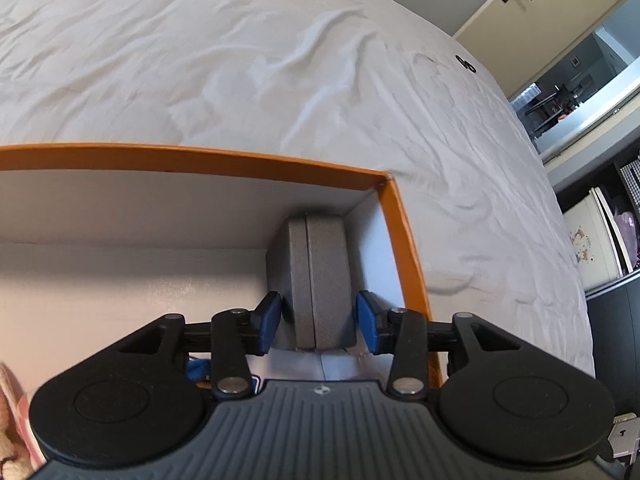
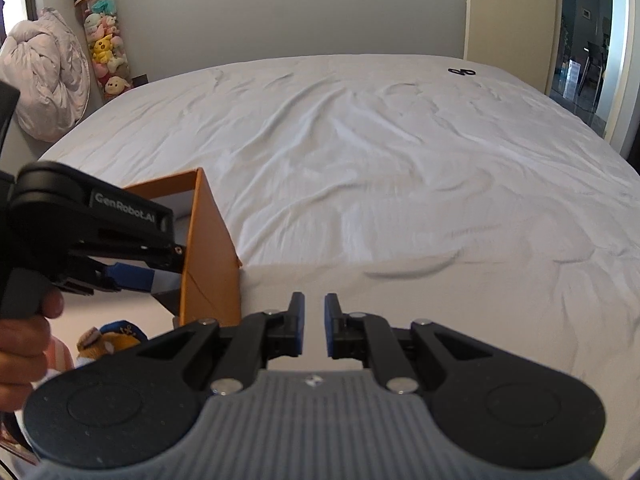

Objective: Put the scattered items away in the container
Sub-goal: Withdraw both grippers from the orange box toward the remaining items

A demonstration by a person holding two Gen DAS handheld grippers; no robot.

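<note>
A grey hard case (image 1: 316, 276) stands on its edge in the far right corner of the orange box (image 1: 240, 162), which has a white inside. My left gripper (image 1: 318, 312) straddles the case's near end; its blue pads (image 1: 269, 320) stand a sliver off the case's sides, so it is open. In the right wrist view the left gripper (image 2: 132, 276) reaches into the box (image 2: 208, 248) from the left, held by a hand. My right gripper (image 2: 315, 312) hovers over the white bed sheet beside the box, shut and holding nothing. A small black looped item (image 2: 461, 71) lies far off on the bed.
The wrinkled white bed (image 2: 360, 160) spreads ahead and to the right. A plush toy with a blue hat (image 2: 108, 340) lies below the box's near corner. A column of plush toys (image 2: 105, 48) and a pink jacket (image 2: 44, 76) stand by the far left wall; a door (image 2: 512, 12) is at the far right.
</note>
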